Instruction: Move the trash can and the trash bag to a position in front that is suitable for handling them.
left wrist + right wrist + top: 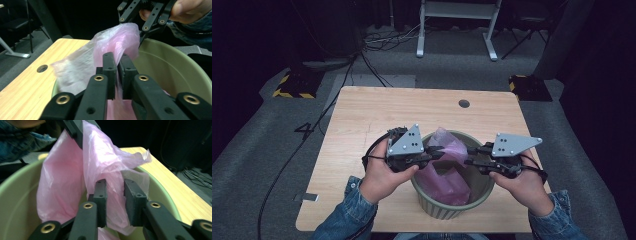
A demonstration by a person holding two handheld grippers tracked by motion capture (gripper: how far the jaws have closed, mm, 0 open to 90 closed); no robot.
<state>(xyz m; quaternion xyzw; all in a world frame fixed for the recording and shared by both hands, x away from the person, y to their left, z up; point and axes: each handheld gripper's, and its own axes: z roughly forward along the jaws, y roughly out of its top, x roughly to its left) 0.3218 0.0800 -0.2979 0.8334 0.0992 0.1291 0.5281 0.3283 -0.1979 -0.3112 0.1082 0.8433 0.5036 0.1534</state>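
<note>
Pink thin plastic bag (447, 165) hangs inside the round green ribbed bin (452, 207) on the wooden desk (362, 125); left gripper (117, 65) pinches its film with nearly closed jaws, right gripper (115, 192) stands partly open around it.

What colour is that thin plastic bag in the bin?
The plastic bag is a see-through pink; it shows best in the right gripper view.
</note>
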